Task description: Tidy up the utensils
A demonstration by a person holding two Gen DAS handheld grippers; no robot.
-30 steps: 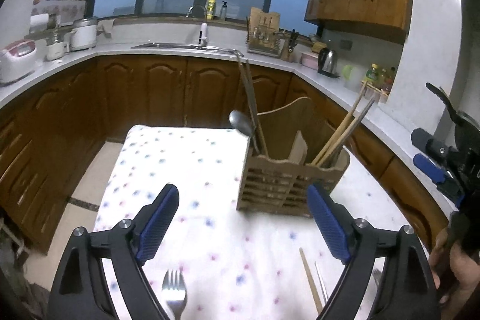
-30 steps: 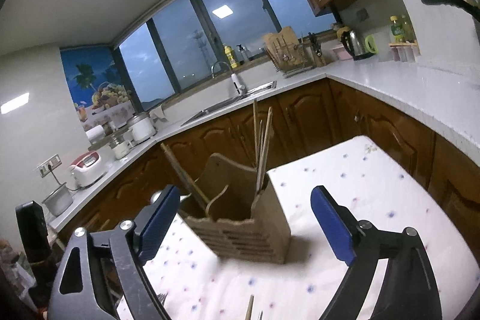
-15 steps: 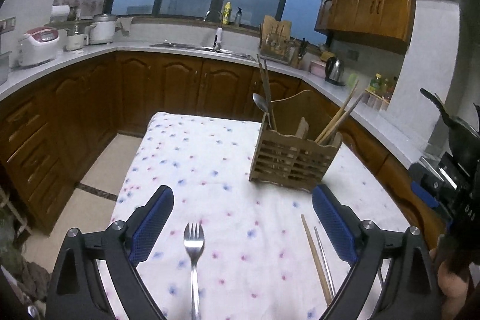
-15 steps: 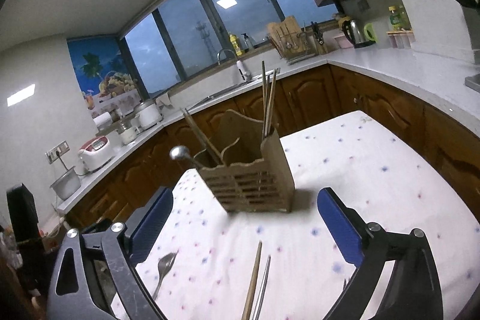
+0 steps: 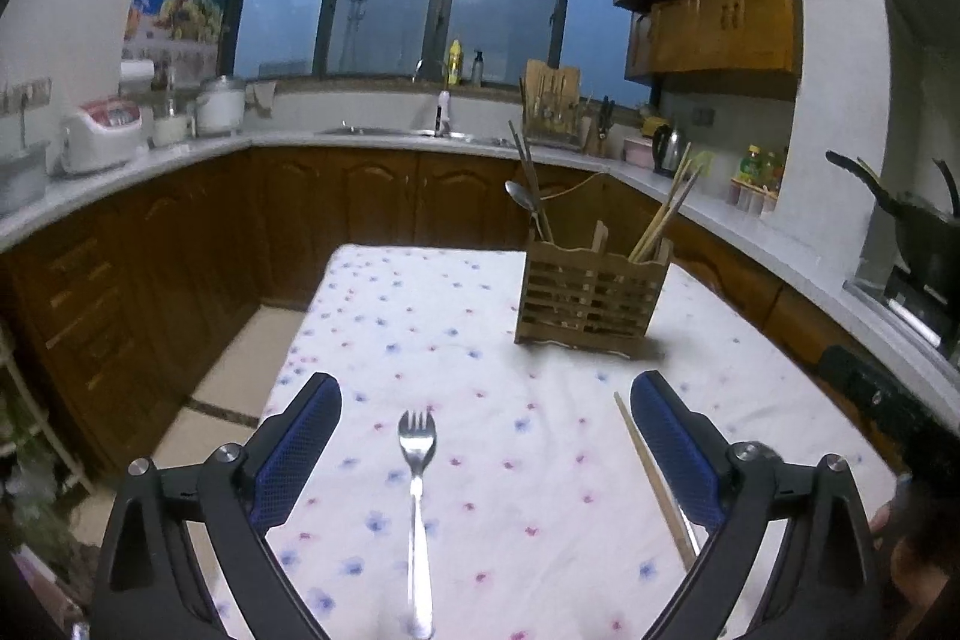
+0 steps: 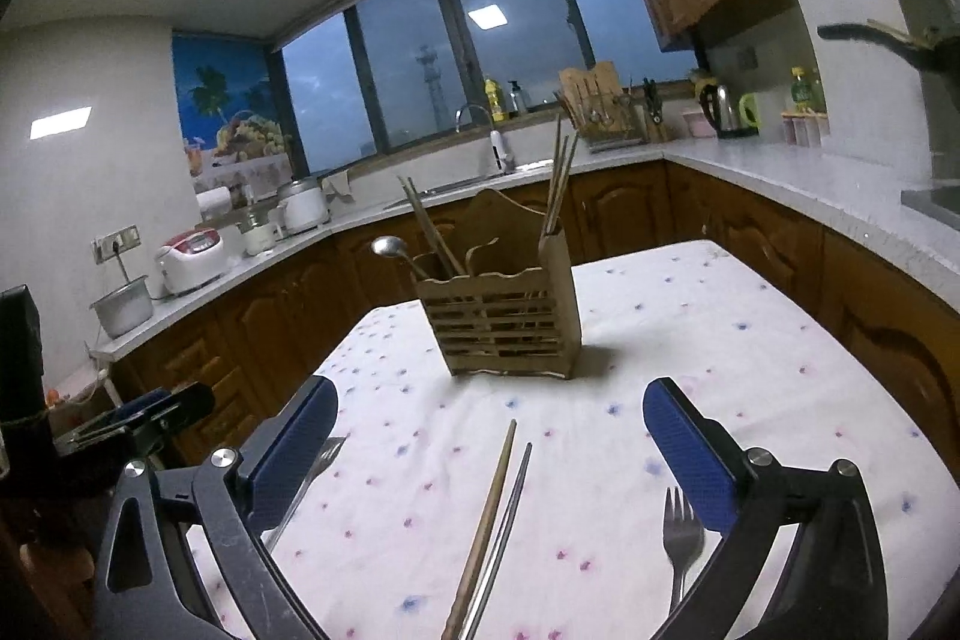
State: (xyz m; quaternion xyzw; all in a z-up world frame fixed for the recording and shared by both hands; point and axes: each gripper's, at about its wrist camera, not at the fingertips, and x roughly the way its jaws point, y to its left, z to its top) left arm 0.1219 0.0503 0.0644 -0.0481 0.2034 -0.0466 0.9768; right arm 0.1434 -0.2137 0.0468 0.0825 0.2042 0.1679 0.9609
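Note:
A wooden slatted utensil holder [image 5: 591, 292] [image 6: 510, 316] stands on the flowered tablecloth, with a spoon [image 5: 522, 196] and chopsticks upright in it. In the left wrist view a fork [image 5: 414, 490] lies between the fingers of my left gripper [image 5: 485, 394], untouched; a wooden chopstick [image 5: 651, 472] lies by the right finger. In the right wrist view a wooden chopstick [image 6: 486, 520] and a metal one [image 6: 507, 514] lie between the fingers of my right gripper [image 6: 489, 394]. A second fork [image 6: 681, 538] lies by its right finger. Both grippers' jaws are opening and hold nothing.
The table [image 5: 384, 292] ends at the left above a tiled floor. Wooden cabinets and a white counter [image 5: 180, 154] run around the room, with rice cookers, a sink and a kettle on it. A dark pan [image 5: 900, 214] sits at the right.
Both grippers have drawn back from the holder, which now looks smaller and farther. The forks and loose chopsticks have come into view between the fingers. Both pairs of jaws stand slightly wider.

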